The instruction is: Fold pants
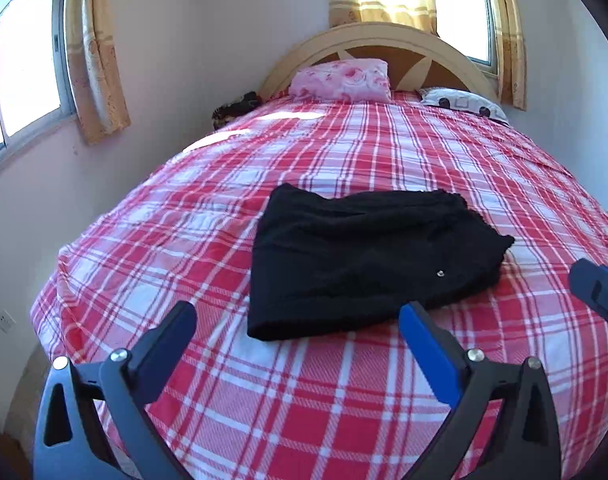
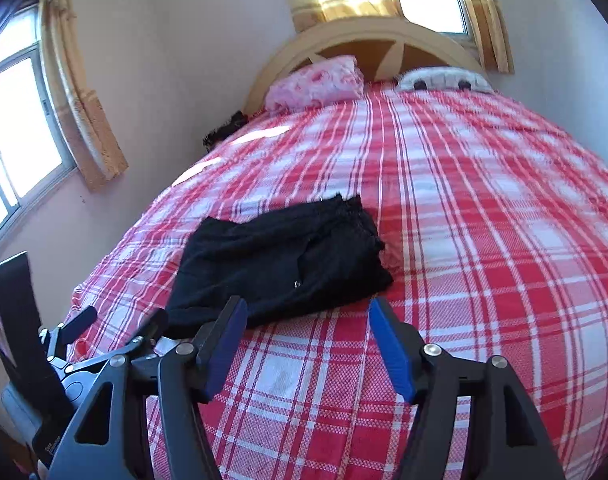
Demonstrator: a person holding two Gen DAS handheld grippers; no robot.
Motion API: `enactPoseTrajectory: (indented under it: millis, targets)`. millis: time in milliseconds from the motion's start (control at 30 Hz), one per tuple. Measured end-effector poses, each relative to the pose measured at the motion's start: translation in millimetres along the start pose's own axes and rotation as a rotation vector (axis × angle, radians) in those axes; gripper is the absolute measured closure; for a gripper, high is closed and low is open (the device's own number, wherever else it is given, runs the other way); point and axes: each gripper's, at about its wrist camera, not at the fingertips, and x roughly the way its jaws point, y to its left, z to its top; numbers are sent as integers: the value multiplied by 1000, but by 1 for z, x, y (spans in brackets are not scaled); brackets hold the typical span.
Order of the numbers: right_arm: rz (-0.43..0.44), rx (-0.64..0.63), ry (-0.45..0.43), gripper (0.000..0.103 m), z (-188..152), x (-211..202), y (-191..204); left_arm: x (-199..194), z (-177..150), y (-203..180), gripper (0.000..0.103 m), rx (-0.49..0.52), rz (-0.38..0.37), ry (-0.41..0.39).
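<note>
The black pants [image 1: 359, 260] lie folded into a compact bundle on the red and white plaid bed [image 1: 304, 400], and also show in the right wrist view [image 2: 280, 260]. My left gripper [image 1: 298, 316] is open and empty, held just short of the bundle's near edge. My right gripper [image 2: 307, 312] is open and empty, near the bundle's front right corner. A finger of the right gripper [image 1: 599, 292] shows at the right edge of the left wrist view. The left gripper [image 2: 120, 328] shows at the lower left of the right wrist view.
A pink floral pillow [image 1: 343, 80] and a white patterned pillow [image 1: 459, 102] lie against the curved headboard [image 1: 379, 36]. Walls with curtained windows [image 1: 20, 72] run along the bed's left side and behind it. A dark item [image 1: 232, 110] sits at the bed's far left corner.
</note>
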Motion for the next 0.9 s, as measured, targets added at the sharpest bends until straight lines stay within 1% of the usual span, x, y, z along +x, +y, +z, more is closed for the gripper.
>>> enactPoseTrajectory:
  millis: [33,100,167,267,400,467,533,600,900]
  targets:
    - [6,-18,-26,34,0,-8,2,-2,0,-1,0,-3,1,2]
    - [21,-47,-74,34,-1,-21,7,-8,0,-3,0,-5,9,-19]
    - [15,-67,-114,34,-1,-32,11,-15,1,-4,0,-3,17,-46]
    - [15,-91,-150,34,0,-44,18,-24,0,-4,0,8,43,-78]
    - [23,-67,-189,33,0,-52,16,-36,2,-3,0,26,99,-123]
    - [29,-66,-191,33,0,-51,17,-42,4,-4,0,34,115,-154]
    - [29,-67,-177,33,0,-47,19,-45,5,-4,0,37,113,-168]
    - [31,-65,-170,33,-1,-45,20,-46,5,-4,0,35,100,-170]
    - [40,-57,-161,33,-1,-41,21,-50,6,-3,0,23,99,-172]
